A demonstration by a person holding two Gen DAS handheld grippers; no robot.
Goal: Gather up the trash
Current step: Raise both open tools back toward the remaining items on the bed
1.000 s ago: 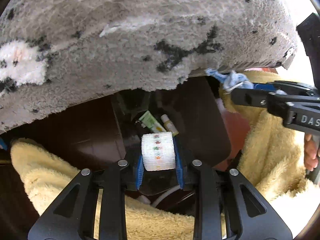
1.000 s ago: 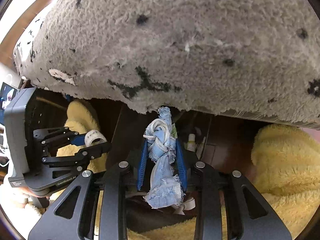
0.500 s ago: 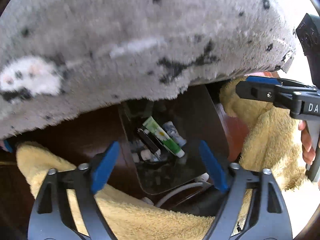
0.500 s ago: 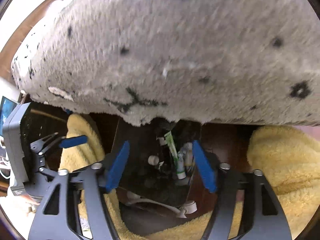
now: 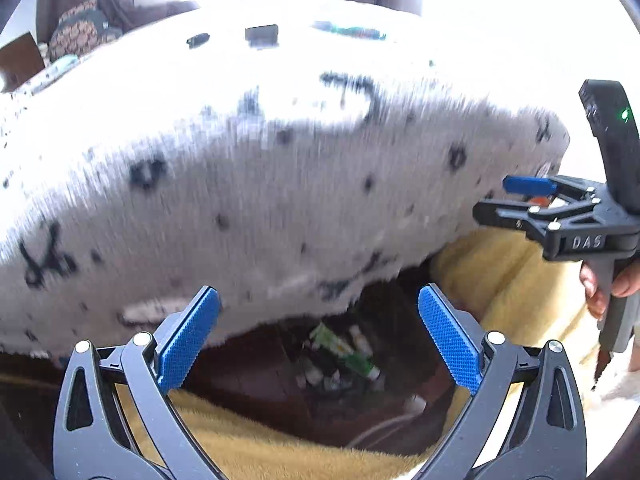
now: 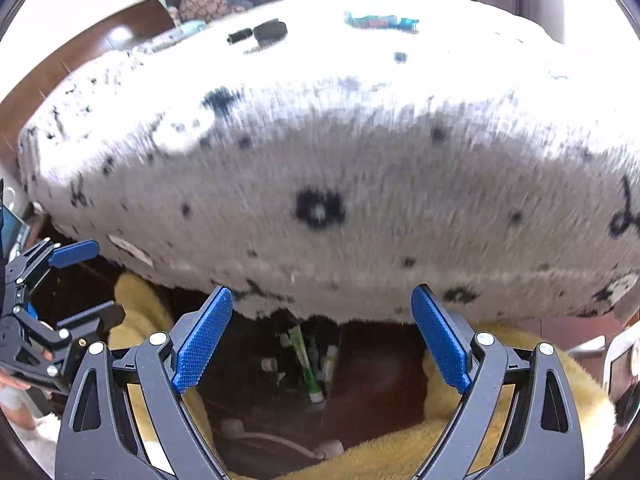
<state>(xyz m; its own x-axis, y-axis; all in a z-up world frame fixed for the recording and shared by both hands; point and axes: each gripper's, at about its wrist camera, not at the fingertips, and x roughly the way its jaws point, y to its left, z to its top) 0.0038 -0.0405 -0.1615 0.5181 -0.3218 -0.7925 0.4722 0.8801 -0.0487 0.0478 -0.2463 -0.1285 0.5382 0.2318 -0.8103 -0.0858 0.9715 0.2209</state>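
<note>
The left gripper (image 5: 320,334) is opening, and nothing is between its blue pads (image 5: 188,336). The right gripper (image 6: 322,338) is opening too, and it is empty as well.

Both grippers point down at a dark bin (image 5: 396,320). The bin sits under the edge of a fluffy white blanket (image 5: 280,184) with black spots. The trash (image 5: 344,354) lies inside the bin. There is a green and white tube (image 6: 306,364) in it, with small white bits beside it. The rest is too blurry to tell.

A soft yellow blanket (image 5: 516,280) lies around the bin, on both sides and in front. A white cord (image 6: 276,440) runs just in front of the bin.

Far back on the white blanket lie a few small things: two dark ones (image 6: 270,30) and a teal one (image 6: 380,21). They are well apart from the bin.

A hand (image 5: 608,284) holds the right gripper's handle. In the right view, the left gripper (image 6: 86,280) shows at the left edge.
</note>
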